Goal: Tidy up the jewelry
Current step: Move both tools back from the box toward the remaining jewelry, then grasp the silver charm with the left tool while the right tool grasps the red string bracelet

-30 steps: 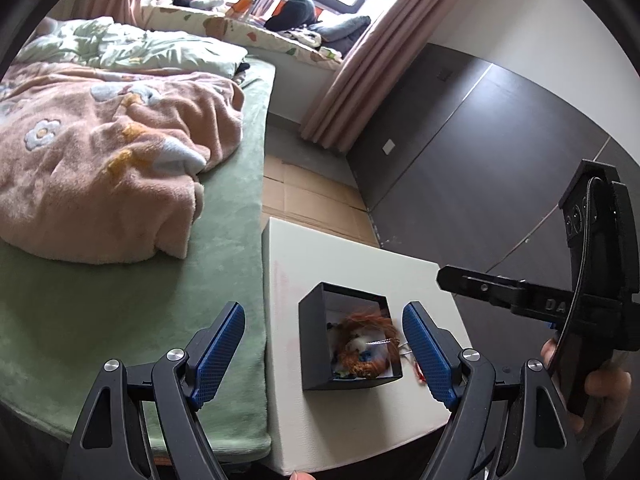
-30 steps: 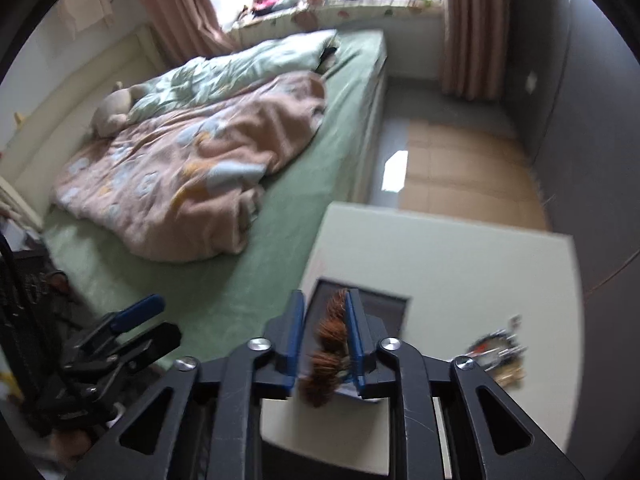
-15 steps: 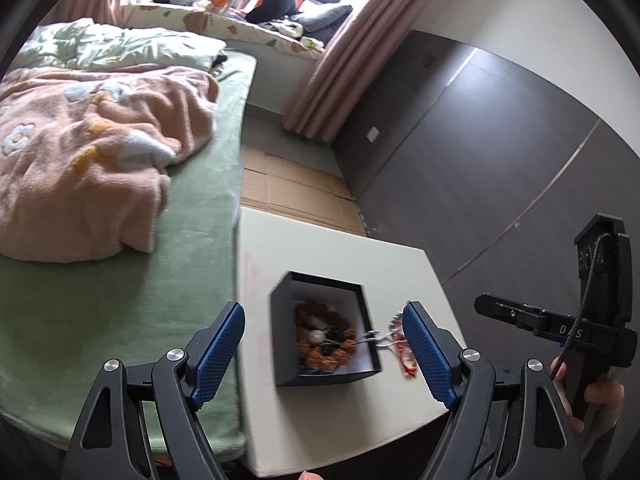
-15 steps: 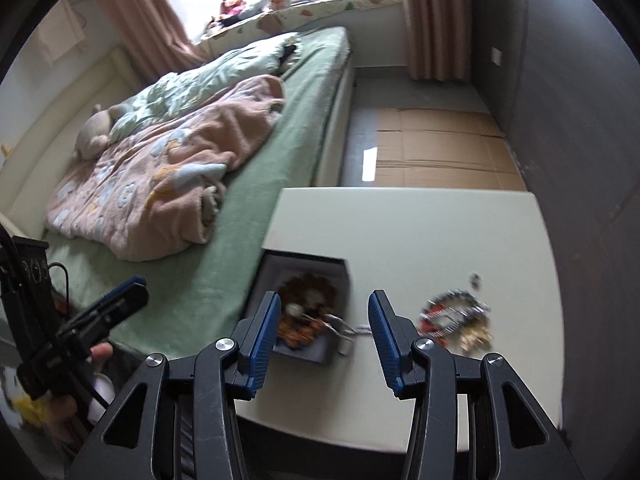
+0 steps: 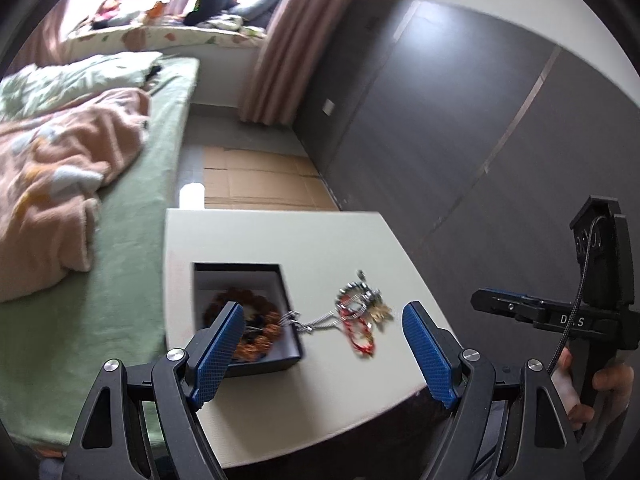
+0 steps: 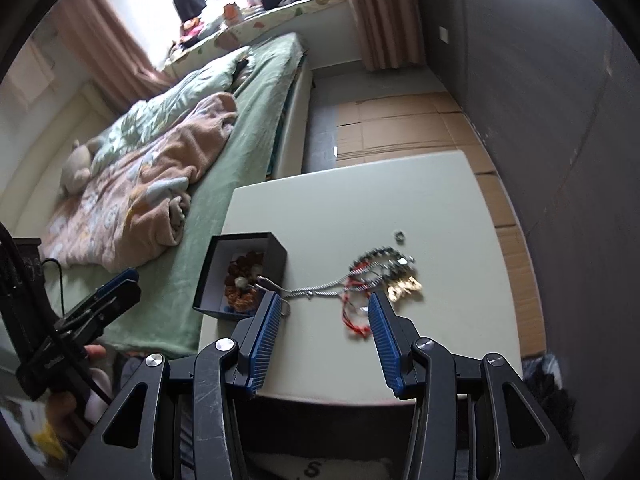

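Note:
A black open box stands on the white table, near its left edge. A brown beaded bracelet lies inside it. A silver chain runs from the box rim to a tangled pile of jewelry with a red cord and gold pieces. A small ring lies apart. My left gripper is open and empty above the table's near side. My right gripper is open and empty, just short of the pile.
A bed with green sheet and pink blanket lies left of the table. Flattened cardboard covers the floor beyond. A dark grey wall runs on the right.
The right gripper let the brown bracelet go into the box, opened and drew back. Both views shifted right, so the jewelry pile now sits between the right fingers.

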The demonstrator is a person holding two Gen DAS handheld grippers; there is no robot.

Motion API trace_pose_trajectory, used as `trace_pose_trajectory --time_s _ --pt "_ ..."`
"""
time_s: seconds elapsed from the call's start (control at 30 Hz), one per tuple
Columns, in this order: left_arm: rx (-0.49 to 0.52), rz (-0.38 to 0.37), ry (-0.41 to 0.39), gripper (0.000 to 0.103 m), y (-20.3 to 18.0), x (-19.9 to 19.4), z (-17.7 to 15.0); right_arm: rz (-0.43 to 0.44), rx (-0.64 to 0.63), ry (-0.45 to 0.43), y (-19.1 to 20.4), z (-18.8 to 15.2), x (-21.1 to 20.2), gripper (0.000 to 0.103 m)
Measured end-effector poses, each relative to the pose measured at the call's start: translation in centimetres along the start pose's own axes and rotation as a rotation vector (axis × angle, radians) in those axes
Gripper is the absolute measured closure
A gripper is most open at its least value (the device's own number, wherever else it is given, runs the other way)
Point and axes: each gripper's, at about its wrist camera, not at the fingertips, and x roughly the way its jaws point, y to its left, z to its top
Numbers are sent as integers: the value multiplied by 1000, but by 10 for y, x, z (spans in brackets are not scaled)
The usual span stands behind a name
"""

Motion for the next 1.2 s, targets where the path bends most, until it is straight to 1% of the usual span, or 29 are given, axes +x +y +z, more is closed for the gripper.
trace_pose_trajectory --time_s 0.07,0.17,0.23,0.27,0.33,0.4,0.43,0.47,0.5,0.53,0.6,0.63,0.73,0.77,0.8,0.83,0.87,0.9,1.03,1.1,1.13,1.2 --pt "41 19 23 21 -15 4 -1 26 30 -4 -15 -8 -1 57" --pt "111 19 56 21 -38 11 0 46 99 -16 -39 -17 -2 57" --pt "150 31 73 21 -51 15 3 79 145 -27 -57 -22 -2 56" --pt "176 36 71 21 -58 16 5 92 164 -30 -64 -23 0 53" --pt "239 34 76 21 -70 20 11 111 196 -42 -75 -24 4 38" --pt "301 48 90 21 -82 30 17 149 224 -47 -84 -23 9 35" --pt "318 58 96 21 -84 36 20 184 249 -42 -90 -22 16 34" --pt "332 60 104 21 -85 41 21 198 265 -35 -95 -21 22 31" --pt "340 55 112 22 -85 47 23 200 276 -31 -98 -21 26 23" --pt "345 47 122 22 -85 53 24 197 288 -28 -101 -21 31 20" --pt "359 33 151 25 -85 70 27 184 308 -18 -107 -22 41 20" --pt "372 32 173 28 -85 82 29 179 321 -20 -111 -22 43 20" --pt "395 20 232 37 -85 112 32 136 397 -37 -128 -25 51 20" --pt "401 17 244 38 -85 119 33 128 426 -32 -136 -27 55 20" --pt "411 14 257 39 -85 127 33 135 457 -24 -142 -28 57 20" --pt "424 11 273 42 -86 137 33 169 510 -19 -150 -30 61 20" --pt "433 8 284 43 -87 144 33 196 536 -26 -156 -31 61 20" --pt "445 1 302 46 -87 153 32 206 550 -33 -159 -31 61 20" --pt "480 -10 351 52 -91 183 27 182 586 -46 -166 -32 66 20" --pt "495 -12 377 53 -92 198 23 190 613 -31 -172 -34 74 20" --pt "503 -16 393 56 -94 207 20 197 637 -13 -177 -35 81 20" --pt "516 -17 417 58 -93 221 15 219 664 9 -184 -35 91 20"
